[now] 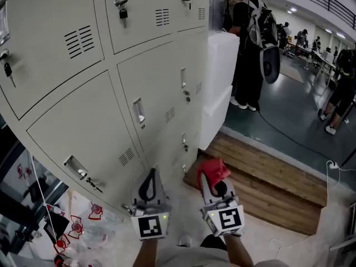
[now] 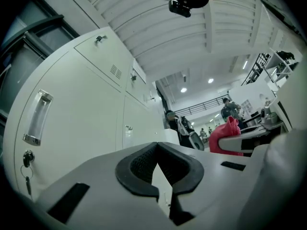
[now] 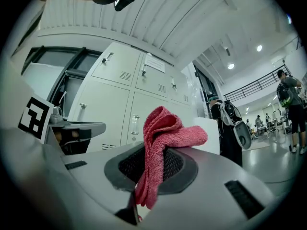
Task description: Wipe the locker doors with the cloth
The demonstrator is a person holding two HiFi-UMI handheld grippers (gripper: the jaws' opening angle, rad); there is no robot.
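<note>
The red cloth [image 3: 160, 138] is pinched between the fingers [image 3: 181, 164] of my right gripper [image 3: 152, 166], and its folded end stands up above their tips. As far as I can see, it touches no door. The locker doors [image 1: 83, 132] stand ahead of the fingers and to their left, near but apart. My left gripper [image 2: 157, 147] is just left of the right one, its fingers pressed together at the tips and holding nothing. I judge that all the wiping is left to do; the doors show no wiped trace.
</note>
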